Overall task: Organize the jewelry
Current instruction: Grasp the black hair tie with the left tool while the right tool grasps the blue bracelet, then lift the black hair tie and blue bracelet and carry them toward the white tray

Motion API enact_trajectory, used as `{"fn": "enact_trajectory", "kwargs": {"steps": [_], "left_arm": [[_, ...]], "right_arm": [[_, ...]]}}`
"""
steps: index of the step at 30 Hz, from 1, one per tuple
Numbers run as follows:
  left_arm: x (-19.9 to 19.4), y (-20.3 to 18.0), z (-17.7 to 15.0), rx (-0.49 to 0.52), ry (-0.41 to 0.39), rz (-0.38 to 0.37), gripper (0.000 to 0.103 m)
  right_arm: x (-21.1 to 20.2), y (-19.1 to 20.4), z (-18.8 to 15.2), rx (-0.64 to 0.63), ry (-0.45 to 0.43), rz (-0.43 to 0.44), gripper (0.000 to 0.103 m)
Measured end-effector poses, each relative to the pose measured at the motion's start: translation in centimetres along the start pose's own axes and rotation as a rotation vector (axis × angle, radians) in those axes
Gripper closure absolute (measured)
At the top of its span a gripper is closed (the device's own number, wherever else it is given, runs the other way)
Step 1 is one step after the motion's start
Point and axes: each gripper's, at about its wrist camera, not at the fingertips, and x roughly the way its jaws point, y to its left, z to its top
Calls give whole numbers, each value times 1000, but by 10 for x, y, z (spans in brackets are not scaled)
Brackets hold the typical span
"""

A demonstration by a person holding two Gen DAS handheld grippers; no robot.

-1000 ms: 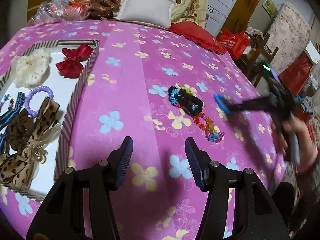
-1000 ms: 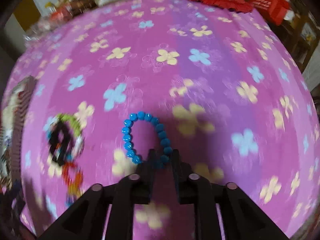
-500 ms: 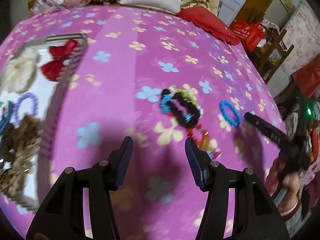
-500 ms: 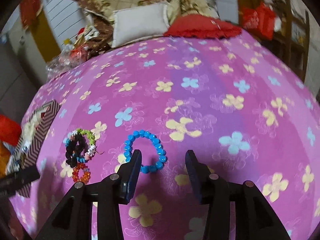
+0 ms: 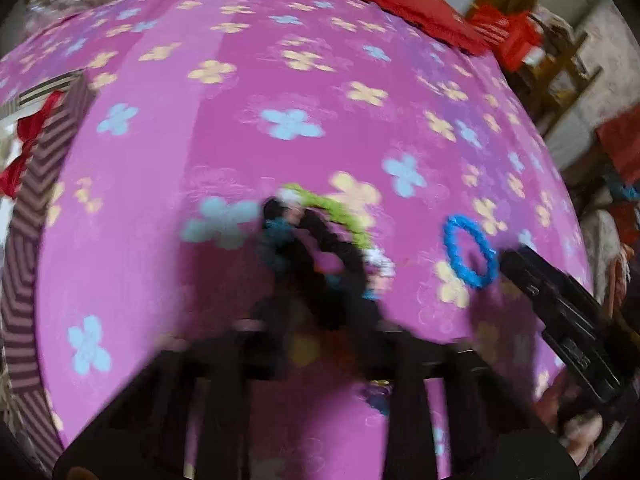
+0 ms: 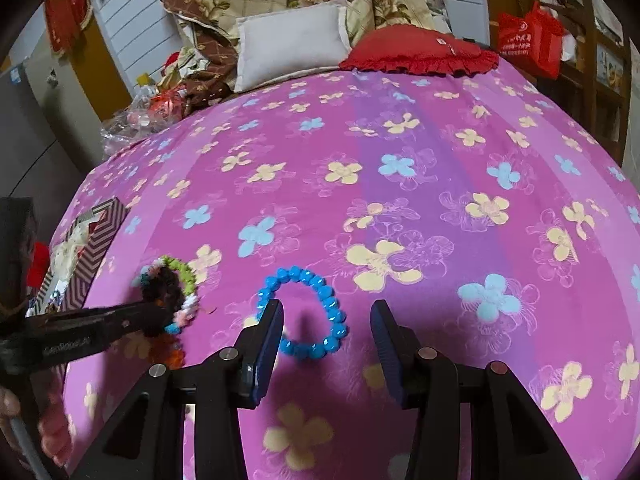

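Note:
A blue bead bracelet [image 6: 304,312] lies on the pink flowered cloth just ahead of my right gripper [image 6: 326,344], which is open and empty. The bracelet also shows in the left wrist view [image 5: 470,250]. A heap of bracelets, black, green and multicoloured [image 6: 172,292], lies to its left. My left gripper [image 6: 160,316] reaches into that heap from the left. In the blurred left wrist view my left gripper [image 5: 320,320] sits at the heap [image 5: 320,240]; I cannot tell how its jaws stand. The right gripper [image 5: 560,312] shows at that view's right edge.
A striped box [image 5: 24,240] holding a red bow [image 5: 28,148] and other hair pieces stands at the left; it also shows in the right wrist view [image 6: 92,252]. A white pillow [image 6: 292,48], a red cushion [image 6: 420,52] and clutter lie at the far edge.
My left gripper has moved forward onto the bracelet heap. My right gripper, which let go of the blue bracelet earlier, has opened wider and drawn back a little.

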Motion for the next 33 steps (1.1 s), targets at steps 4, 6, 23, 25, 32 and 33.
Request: {"fn": "enact_trajectory", "kwargs": {"steps": [4,6,23,25,32,33], "left_arm": [[-13,-9,-3,32,-25,14,98],[-28,-12,-5,42,-43,-12,99],[-91,22,-56,18,-134,-15,99],[-81,36,-65,-4,-117,29,99],[-56,68,-84,-92,-56,68,99],[-55,72,-85,-107,-53,54,99]], "right_arm": [[11,0,-1,1,29,1,78],[14,0,-2,0,38,-3,84],[-23,-24,-3,230,23,293,93],[-22,-23,-3,220,28,257,93],[-9,-6,-7,96,69,52,93],[-8,-3,-7,71,65,35,91]]}}
